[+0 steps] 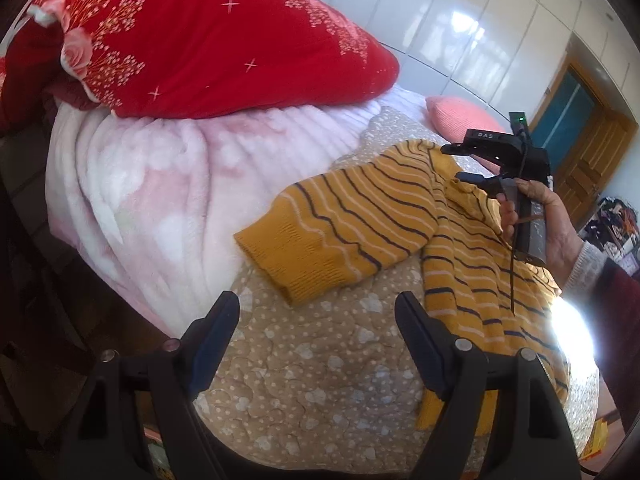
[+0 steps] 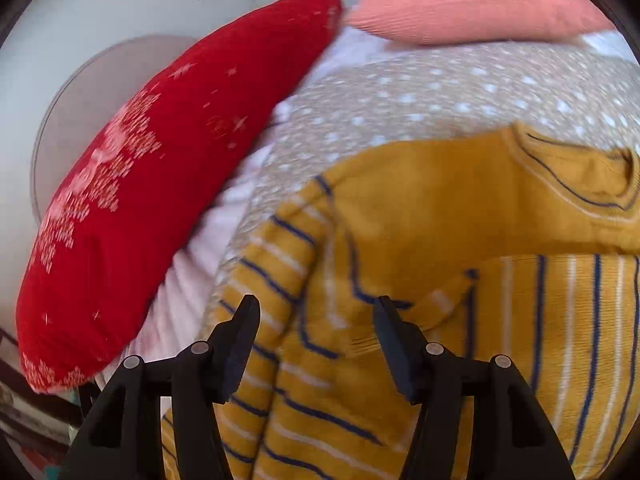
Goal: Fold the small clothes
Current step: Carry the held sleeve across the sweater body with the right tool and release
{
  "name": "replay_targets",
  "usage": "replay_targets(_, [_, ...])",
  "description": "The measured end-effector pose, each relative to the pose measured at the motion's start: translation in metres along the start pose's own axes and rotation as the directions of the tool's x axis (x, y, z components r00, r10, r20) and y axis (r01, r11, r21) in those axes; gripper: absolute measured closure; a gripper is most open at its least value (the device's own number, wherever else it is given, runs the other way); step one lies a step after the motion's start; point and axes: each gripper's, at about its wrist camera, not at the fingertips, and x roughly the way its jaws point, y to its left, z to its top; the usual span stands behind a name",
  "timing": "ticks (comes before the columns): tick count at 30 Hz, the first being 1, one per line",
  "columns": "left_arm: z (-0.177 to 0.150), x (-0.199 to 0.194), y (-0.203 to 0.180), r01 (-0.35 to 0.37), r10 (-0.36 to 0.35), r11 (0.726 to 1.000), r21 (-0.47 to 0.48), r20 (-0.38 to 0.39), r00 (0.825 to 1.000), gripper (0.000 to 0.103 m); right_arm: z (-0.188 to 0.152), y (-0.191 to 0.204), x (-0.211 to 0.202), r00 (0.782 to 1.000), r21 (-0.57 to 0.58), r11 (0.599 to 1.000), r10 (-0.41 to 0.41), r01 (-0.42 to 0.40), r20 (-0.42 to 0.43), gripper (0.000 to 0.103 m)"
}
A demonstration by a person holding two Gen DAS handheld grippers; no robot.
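While both pairs of fingers stand spread and pinch nothing, the fold seems barely begun: the right gripper hovers over the shoulder of the sweater, the left gripper over the bare quilt near its outstretched sleeve. That sleeve likely wants pinching at its ribbed cuff and carrying right across the body. Mustard knit, navy-and-white striped, soft and floppy, lies flat on the dotted tan bed cover; a red pillow sits far left.

Bright daylight; blown-out glare at right on the quilt, reflections on glossy wardrobe doors. Heavy fisheye curving, dark corners. Motion-blurred right wrist view.
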Motion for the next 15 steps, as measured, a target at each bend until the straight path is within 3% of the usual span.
replay_targets(9, [-0.003,-0.001,0.023,-0.090,0.090,0.994,-0.069,-0.010,0.996,0.024,-0.063,0.072,-0.038,0.998,-0.291,0.955,0.039,-0.052,-0.049,0.031])
replay_targets(15, [-0.006,-0.007,0.046,-0.157,0.157,0.978,-0.136,-0.013,0.988,0.024,-0.125,0.131,-0.048,0.986,-0.524,0.841,0.069,-0.139,-0.150,0.025])
